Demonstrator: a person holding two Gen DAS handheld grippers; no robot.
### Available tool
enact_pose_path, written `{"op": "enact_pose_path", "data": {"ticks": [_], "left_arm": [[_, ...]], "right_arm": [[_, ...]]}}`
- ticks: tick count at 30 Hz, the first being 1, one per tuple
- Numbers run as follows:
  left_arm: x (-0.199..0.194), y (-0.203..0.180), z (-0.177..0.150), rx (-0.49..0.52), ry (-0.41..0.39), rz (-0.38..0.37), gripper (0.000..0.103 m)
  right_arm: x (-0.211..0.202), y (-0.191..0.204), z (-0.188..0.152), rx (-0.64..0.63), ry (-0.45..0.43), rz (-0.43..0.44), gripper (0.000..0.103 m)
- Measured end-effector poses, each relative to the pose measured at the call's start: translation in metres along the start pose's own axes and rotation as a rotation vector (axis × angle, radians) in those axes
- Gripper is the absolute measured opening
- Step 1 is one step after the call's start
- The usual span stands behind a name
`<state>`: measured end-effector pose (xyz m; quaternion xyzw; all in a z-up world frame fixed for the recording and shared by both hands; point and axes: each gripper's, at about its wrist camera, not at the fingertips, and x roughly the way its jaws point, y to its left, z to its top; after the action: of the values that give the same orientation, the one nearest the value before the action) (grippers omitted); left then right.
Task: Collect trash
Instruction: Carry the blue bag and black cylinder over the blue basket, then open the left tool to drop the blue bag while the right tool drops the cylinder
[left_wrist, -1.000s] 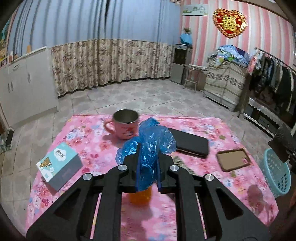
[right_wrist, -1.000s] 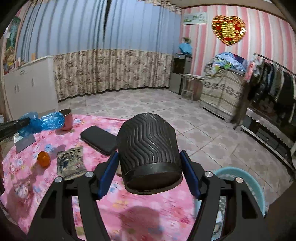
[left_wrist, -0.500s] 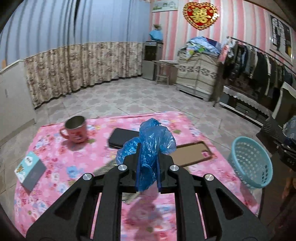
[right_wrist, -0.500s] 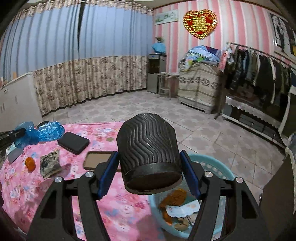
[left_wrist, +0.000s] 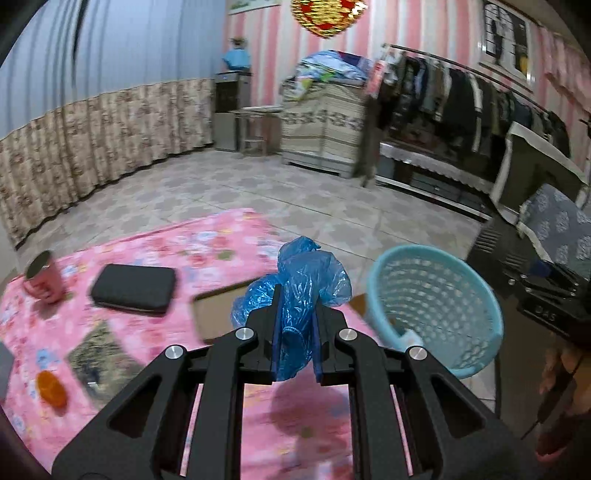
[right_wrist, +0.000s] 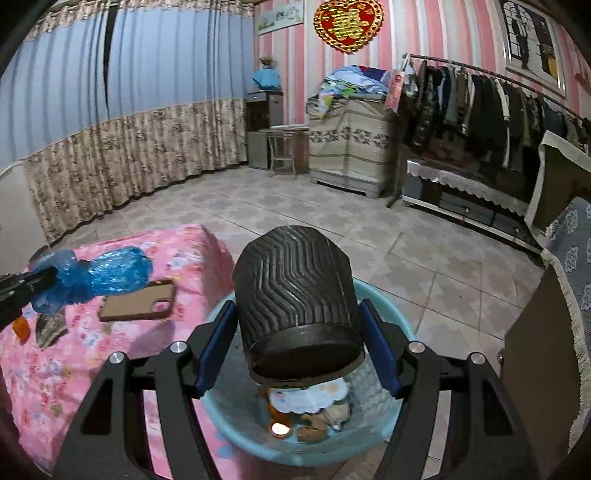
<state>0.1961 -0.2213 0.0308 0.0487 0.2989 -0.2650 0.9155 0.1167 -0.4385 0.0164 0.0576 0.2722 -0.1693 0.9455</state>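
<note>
My left gripper (left_wrist: 295, 295) is shut on a crumpled blue plastic bag (left_wrist: 310, 273) and holds it above the pink table's right part, just left of a light-blue mesh basket (left_wrist: 436, 295). From the right wrist view the same blue bag (right_wrist: 110, 273) hangs from the left gripper's fingers (right_wrist: 37, 278) at the far left. My right gripper (right_wrist: 295, 306) is shut on a black ribbed cup (right_wrist: 295, 280), held tilted directly over the basket (right_wrist: 232, 432). Paper and other scraps (right_wrist: 310, 410) lie in the basket's bottom.
On the pink floral tablecloth (left_wrist: 221, 243) lie a brown phone case (right_wrist: 140, 301), a black wallet (left_wrist: 133, 288), a pink mug (left_wrist: 42, 280), a dark packet (left_wrist: 99, 358) and an orange item (left_wrist: 51, 387). A dark cabinet (right_wrist: 535, 354) stands right of the basket.
Both grippers have swung right across the table toward the basket, each keeping its load. The basket now sits under the black cup and close beside the blue bag.
</note>
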Motion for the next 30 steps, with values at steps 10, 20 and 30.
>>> {"op": "enact_pose_path", "data": {"ticks": [10,20,30], "left_arm": [[0.043,-0.071,-0.003,0.051,0.037,-0.127,0.011],[0.077,-0.113,-0.004,0.075,0.084,-0.170,0.041],[0.059,-0.086,0.011,0.023,-0.007,-0.036,0.090]], "right_arm": [[0.014,-0.041,-0.006,0.030,0.037,-0.035,0.067],[0.030,-0.065,-0.016,0.066,0.070,-0.046,0.067],[0.038,-0.066,-0.018,0.064,0.085,-0.036,0.067]]}}
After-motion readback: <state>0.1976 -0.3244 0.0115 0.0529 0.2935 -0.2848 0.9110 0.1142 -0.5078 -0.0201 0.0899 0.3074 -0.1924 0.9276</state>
